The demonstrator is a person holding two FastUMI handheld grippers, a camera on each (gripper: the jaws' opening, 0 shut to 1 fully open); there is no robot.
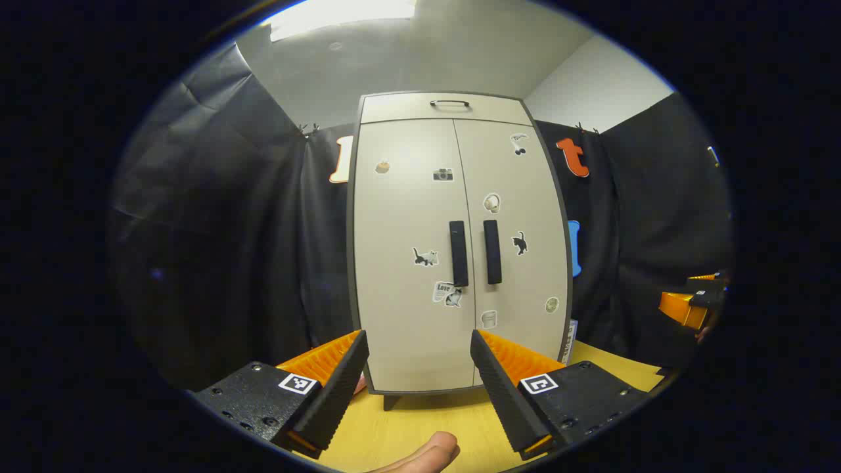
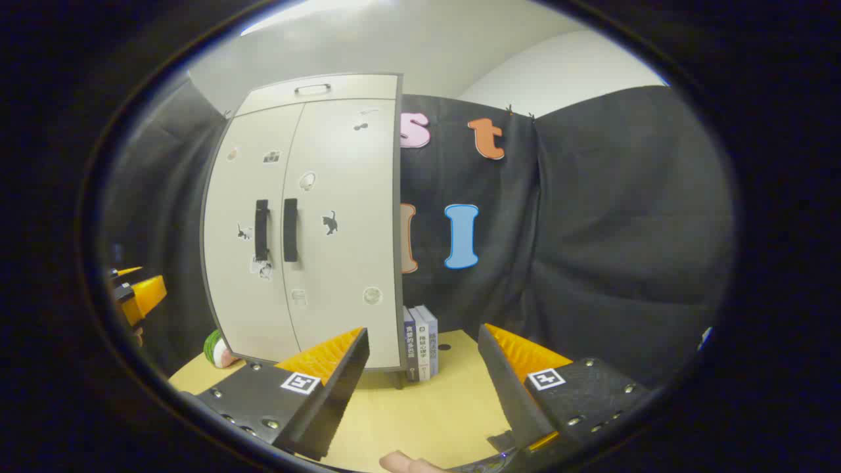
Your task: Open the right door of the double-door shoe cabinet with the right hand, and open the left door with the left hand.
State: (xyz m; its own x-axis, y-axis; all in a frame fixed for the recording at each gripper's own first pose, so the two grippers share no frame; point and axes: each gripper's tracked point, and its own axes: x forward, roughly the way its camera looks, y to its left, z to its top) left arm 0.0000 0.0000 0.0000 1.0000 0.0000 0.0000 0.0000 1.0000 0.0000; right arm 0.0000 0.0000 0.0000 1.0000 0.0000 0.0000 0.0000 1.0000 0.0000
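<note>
Both grippers spread wide and empty, cabinet [image 1: 460,243] standing ahead on the yellow surface [image 1: 420,420], both doors shut.

Left gripper [image 1: 418,364] hovers well short of the cabinet, roughly centred on the door seam; right gripper [image 2: 424,364] sits off to the cabinet's right, aimed past its edge. Right door goes first: swing the right gripper over to the right handle [image 2: 290,230], straddle the bar, close on it, then pull outward along the hinge arc, not straight back. Left handle [image 1: 458,253] after that. Left gripper view faces the doors squarely; right gripper view adds books [image 2: 420,341] beside the cabinet and what looks like a small ball [image 2: 215,349] at its left foot.
</note>
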